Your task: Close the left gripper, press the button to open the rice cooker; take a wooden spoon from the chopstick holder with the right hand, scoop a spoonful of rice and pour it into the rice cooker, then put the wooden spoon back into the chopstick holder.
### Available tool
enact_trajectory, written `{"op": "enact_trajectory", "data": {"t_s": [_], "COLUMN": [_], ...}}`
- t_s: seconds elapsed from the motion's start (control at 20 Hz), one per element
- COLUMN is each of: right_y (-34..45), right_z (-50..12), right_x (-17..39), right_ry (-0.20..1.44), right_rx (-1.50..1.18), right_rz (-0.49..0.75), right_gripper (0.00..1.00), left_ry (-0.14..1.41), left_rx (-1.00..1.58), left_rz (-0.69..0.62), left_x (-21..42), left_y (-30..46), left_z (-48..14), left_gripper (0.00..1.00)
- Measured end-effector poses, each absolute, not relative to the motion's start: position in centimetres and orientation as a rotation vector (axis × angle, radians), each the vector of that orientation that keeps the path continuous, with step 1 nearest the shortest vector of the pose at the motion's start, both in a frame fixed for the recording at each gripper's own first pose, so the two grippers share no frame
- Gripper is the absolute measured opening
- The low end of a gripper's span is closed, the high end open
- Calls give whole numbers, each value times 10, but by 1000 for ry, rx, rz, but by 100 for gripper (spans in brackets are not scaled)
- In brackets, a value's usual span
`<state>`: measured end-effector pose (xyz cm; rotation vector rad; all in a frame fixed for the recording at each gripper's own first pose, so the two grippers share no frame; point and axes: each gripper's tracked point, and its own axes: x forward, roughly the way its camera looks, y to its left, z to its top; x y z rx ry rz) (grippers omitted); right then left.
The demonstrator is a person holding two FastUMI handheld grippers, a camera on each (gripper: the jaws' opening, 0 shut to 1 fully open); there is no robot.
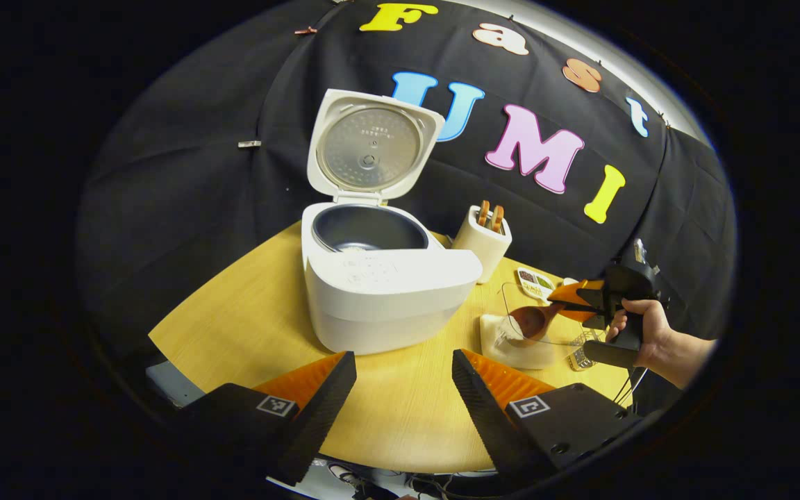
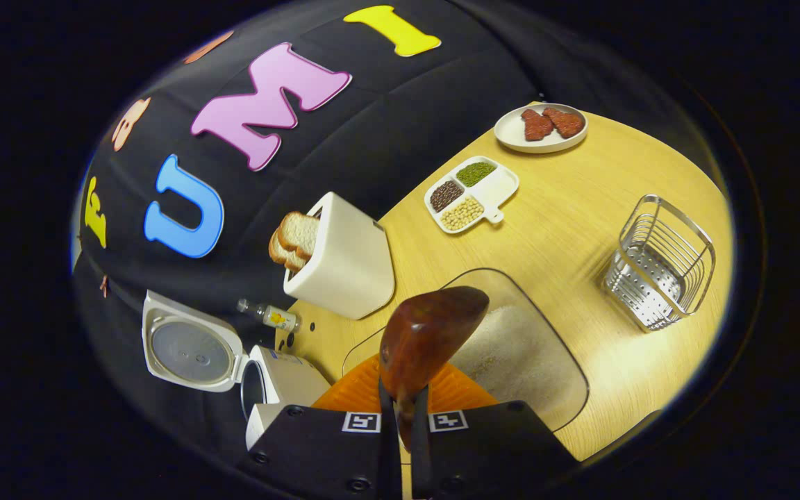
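The white rice cooker [image 1: 386, 292] stands on the table with its lid [image 1: 365, 149] swung up and the dark inner pot [image 1: 369, 229] exposed. My left gripper [image 1: 403, 396] is open in front of it, holding nothing. To the right, a hand [image 1: 650, 333] holds my right gripper [image 1: 605, 302], which is shut on the handle of the wooden spoon [image 1: 532, 319]. The spoon's bowl [image 2: 431, 333] hangs over the clear container of rice [image 2: 511, 354], just beyond my right gripper [image 2: 403, 403]. The wire chopstick holder [image 2: 660, 271] stands to the right. The rice cooker [image 2: 233, 368] is at lower left.
A white toaster [image 2: 341, 257] with bread slices stands between the cooker and the rice container. Behind are a divided dish [image 2: 469, 193] of beans and a plate [image 2: 541, 127] with red pieces. A small bottle [image 2: 271, 316] lies by the cooker. The table's edge [image 1: 233, 368] runs near my left fingers.
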<state>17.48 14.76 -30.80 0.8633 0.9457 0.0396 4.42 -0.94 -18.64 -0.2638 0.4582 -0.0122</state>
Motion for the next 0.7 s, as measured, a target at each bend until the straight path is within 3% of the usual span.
{"op": "enact_trajectory", "data": {"t_s": [0.35,0.7], "right_y": [122,163], "right_z": [-258,-194], "right_x": [177,181], "right_ry": [918,908], "right_rx": [954,1075], "right_rz": [-22,39], "right_gripper": [11,10], "left_ry": [434,417], "left_rx": [-275,-289], "left_rz": [5,-12], "left_x": [25,12], "left_y": [26,52], "left_z": [-179,-180], "left_gripper": [96,96]}}
